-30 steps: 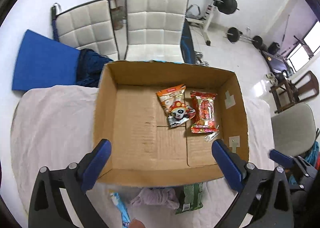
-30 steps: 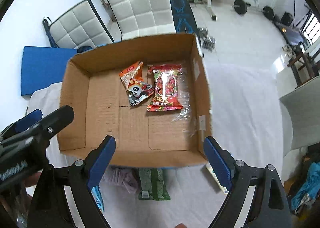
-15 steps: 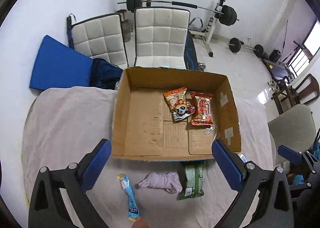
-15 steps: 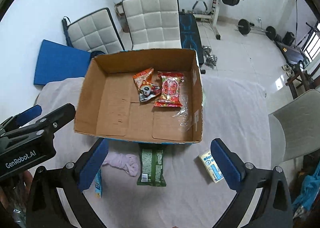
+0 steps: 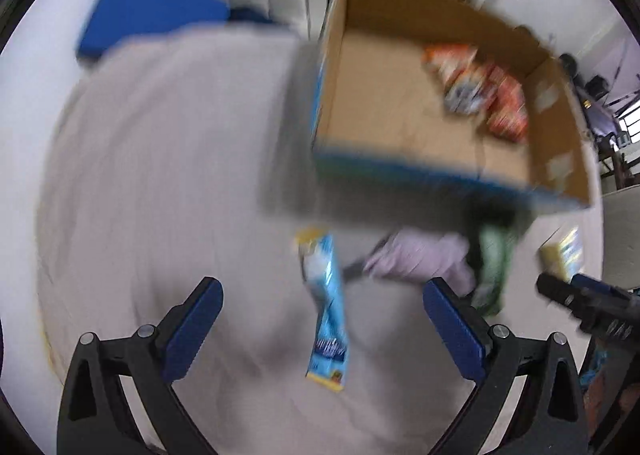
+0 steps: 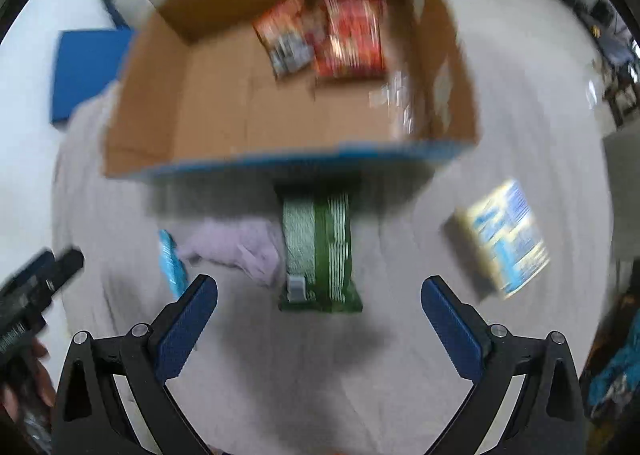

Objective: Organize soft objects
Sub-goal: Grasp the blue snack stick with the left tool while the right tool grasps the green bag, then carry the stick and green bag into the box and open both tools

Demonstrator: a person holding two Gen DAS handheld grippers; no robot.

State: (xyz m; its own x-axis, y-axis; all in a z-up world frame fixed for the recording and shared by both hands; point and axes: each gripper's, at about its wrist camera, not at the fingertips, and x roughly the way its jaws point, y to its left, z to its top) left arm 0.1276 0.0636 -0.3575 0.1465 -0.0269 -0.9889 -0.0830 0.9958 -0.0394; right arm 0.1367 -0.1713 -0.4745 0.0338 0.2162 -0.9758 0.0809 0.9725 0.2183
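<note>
I've pulled both grippers back and down from above the cardboard box [image 6: 288, 95], so it now sits ahead of and above my fingers, with two snack packs [image 6: 320, 39] inside; both views are smeared with motion. That puts the loose items in reach. The green packet [image 6: 318, 251] lies straight ahead between the right gripper [image 6: 318, 315] pads, spread wide and empty. The lilac cloth [image 5: 416, 259] is forward-right of the left gripper [image 5: 320, 325], also wide open, holding nothing. The blue sachet [image 5: 326, 311] lies between its fingers. I judge pickups come next.
</note>
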